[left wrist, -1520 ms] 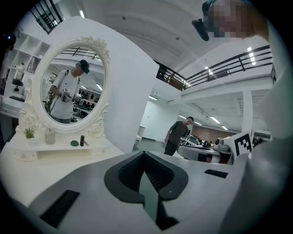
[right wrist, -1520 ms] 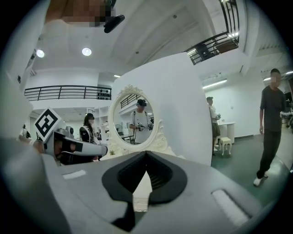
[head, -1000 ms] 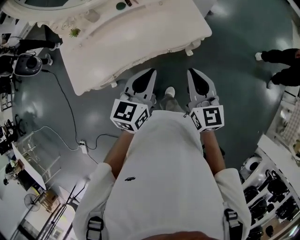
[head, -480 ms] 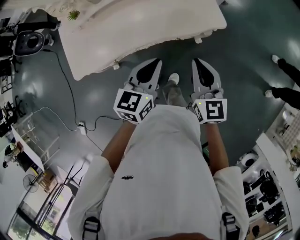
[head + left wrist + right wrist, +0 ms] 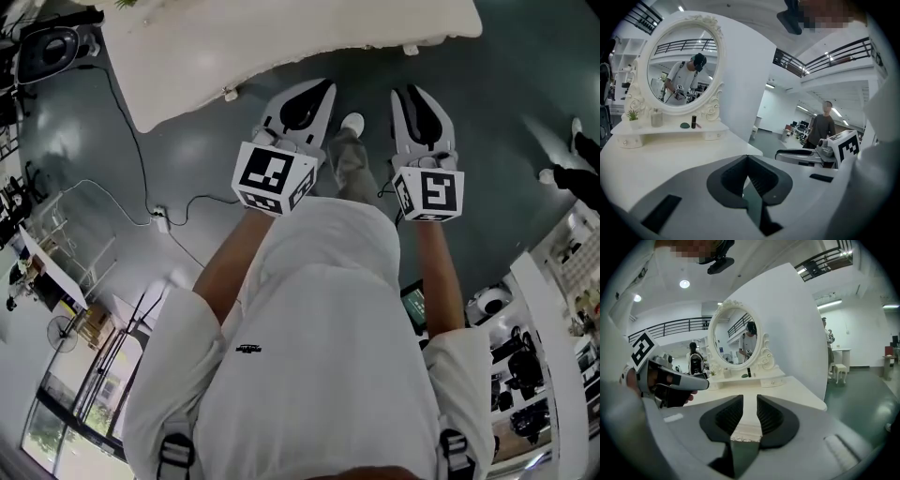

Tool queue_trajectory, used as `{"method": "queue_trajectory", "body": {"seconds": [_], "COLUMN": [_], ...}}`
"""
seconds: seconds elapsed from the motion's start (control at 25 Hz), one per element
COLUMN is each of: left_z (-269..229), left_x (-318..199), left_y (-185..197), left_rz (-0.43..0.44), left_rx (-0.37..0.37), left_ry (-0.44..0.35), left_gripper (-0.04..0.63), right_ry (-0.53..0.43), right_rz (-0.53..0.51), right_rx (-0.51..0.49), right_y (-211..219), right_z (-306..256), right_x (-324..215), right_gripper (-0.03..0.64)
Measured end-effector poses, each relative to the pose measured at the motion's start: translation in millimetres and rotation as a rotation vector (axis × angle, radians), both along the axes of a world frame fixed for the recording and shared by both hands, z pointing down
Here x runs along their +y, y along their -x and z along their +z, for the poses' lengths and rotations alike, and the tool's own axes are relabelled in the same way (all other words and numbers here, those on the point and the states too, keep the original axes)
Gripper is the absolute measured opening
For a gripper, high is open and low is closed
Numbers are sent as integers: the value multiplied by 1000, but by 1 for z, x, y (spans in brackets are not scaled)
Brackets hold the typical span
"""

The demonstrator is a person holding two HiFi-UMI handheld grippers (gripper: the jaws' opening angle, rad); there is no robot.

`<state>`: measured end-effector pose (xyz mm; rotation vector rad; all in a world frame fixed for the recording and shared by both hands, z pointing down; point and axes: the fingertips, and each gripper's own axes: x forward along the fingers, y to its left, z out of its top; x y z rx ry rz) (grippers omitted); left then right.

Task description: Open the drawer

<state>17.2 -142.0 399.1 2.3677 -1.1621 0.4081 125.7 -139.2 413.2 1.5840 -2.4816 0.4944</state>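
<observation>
While both grippers hang short of the dressing table (image 5: 281,47), I read this as the approach, with no drawer touched yet.

On the left gripper (image 5: 317,92) the jaws are pressed together with nothing in them. On the right gripper (image 5: 419,96) the jaws have just been opening. They now stand spread with nothing between them, and only the table's front edge shows through the gap.

The small drawers (image 5: 772,380) with knobs sit under the mirror (image 5: 736,336) at the back of the tabletop, well apart from both grippers. I can't tell whether the front skirt hides another drawer (no pull visible).

My take on doing it well: lead with the right, since it's already open. I'd square the jaws on one knob, close fully before any pull, then draw straight back along the drawer's travel. The drawer unit looks light and may slide as a whole, so the left could brace it.

The head view gives the tabletop from above and the gap to both grippers, but no drawer face at all. The left gripper view shows the plant (image 5: 633,115) and the dark tube (image 5: 693,122) on the shelf, plus a bystander (image 5: 827,124). The right gripper view shows the knobs best, and the left gripper from the side in its hand.
</observation>
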Motion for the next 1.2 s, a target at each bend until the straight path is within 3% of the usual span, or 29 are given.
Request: {"method": "queue_trajectory", "body": {"seconds": [0.72, 1.2], "left_z": [92, 135], "left_x": [0, -4], "left_y": [2, 12], "left_rz": [-15, -55], "left_rx": [-51, -35], "left_ry": [69, 126], "left_gripper": [5, 5], "right_ry": [100, 152], "right_rz": [-12, -14], "right_rx": [24, 58], "right_y": [9, 22], "right_z": [93, 147], "right_x": [-24, -47], "right_gripper": [127, 133]}}
